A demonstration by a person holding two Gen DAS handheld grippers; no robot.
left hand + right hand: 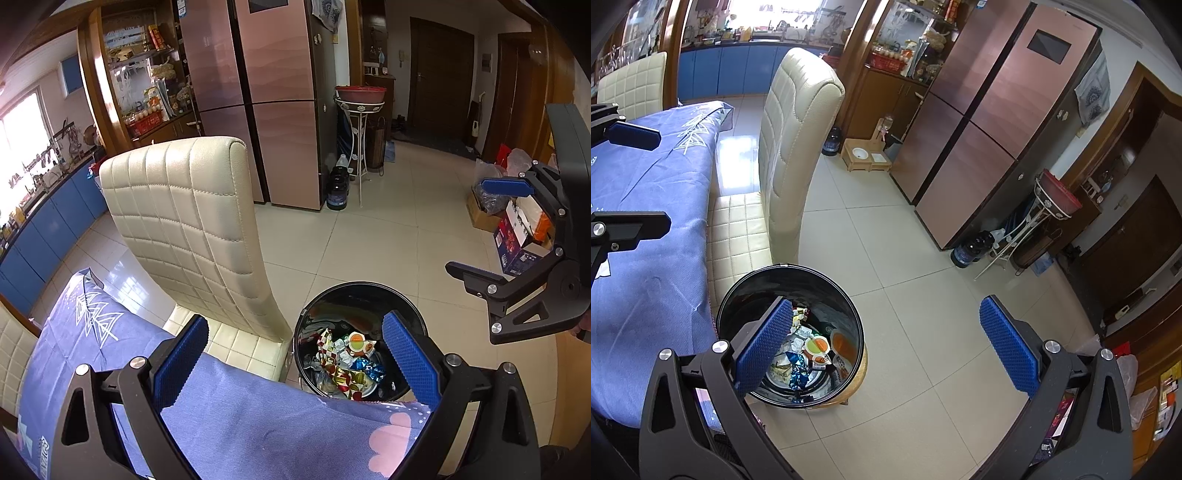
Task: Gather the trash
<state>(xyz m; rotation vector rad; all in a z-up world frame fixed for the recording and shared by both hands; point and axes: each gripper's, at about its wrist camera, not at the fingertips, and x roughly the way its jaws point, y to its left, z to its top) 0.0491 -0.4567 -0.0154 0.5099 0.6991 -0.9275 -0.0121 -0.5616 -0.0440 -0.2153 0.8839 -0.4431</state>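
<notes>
A black round trash bin (314, 314) stands on the tiled floor beside the table, holding several crumpled wrappers (347, 363). It also shows in the right wrist view (842, 295) with the wrappers (809, 356) inside. My left gripper (295, 358) is open and empty above the table's edge, next to the bin. My right gripper (886, 343) is open and empty, hovering above the bin's right side. The right gripper also shows at the right edge of the left wrist view (476, 225), and the left gripper at the left edge of the right wrist view (646, 181).
A table with a blue cloth (229, 417) sits left of the bin (646, 221). A cream padded chair (192, 221) is pushed up to it. A pink-brown fridge (280, 103), a white plant stand (360, 122) and boxes with bags (517, 229) line the floor's edges.
</notes>
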